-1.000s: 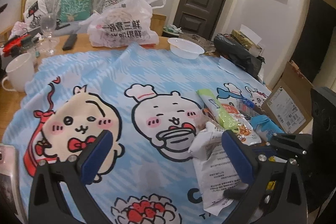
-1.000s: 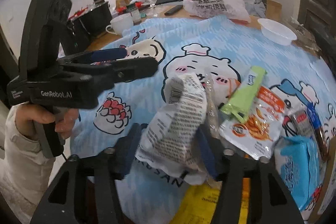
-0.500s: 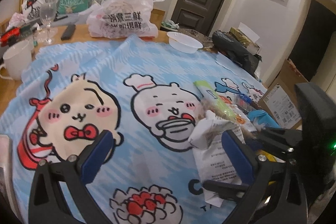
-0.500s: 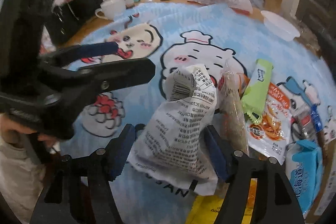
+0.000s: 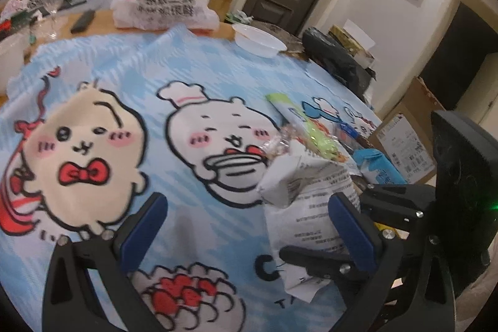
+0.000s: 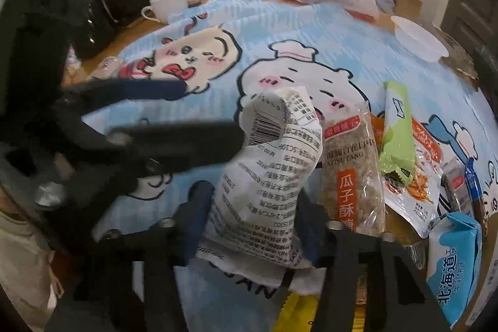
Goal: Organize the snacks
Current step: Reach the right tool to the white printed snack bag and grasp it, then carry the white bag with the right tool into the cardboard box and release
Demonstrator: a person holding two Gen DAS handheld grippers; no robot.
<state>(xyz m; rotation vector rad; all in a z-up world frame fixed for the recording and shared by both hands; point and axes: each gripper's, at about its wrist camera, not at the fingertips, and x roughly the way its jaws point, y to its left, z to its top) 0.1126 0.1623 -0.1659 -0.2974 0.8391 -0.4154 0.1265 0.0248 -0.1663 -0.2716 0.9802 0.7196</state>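
Right now the white snack bag (image 6: 267, 176) sits between the jaws of the right gripper (image 6: 252, 213), which have just been closing and now squeeze its sides. The left gripper (image 5: 246, 226) has wide jaws with nothing in them, just beside the bag. The bag is soft and crinkly, so it could slip out. Right of the jaws, the seed brittle pack (image 6: 351, 176) touches it and might get dragged along.
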